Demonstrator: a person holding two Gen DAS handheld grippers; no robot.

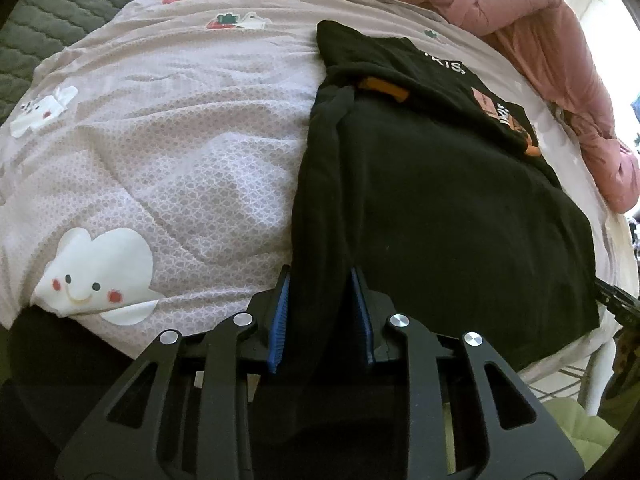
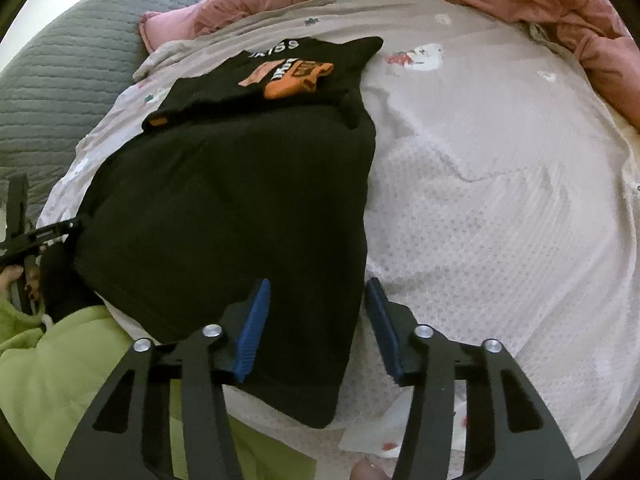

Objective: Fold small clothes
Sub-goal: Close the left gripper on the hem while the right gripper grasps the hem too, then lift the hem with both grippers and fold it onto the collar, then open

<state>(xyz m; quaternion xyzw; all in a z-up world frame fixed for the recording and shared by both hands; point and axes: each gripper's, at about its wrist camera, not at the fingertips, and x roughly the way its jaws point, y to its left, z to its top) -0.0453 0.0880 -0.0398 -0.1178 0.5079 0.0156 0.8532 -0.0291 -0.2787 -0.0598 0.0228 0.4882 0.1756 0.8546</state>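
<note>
We've got the black cotton T-shirt with orange print (image 1: 440, 200) running lengthwise away from both tools, left tool (image 1: 320, 304) pinching its near-left hem fold, right tool (image 2: 316, 312) spread over the near-right corner.

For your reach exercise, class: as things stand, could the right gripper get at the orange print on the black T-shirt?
Probably yes. The right gripper, jaws open, straddles the black T-shirt at its near hem; the orange print lies exposed at the far end, nothing between.
</note>
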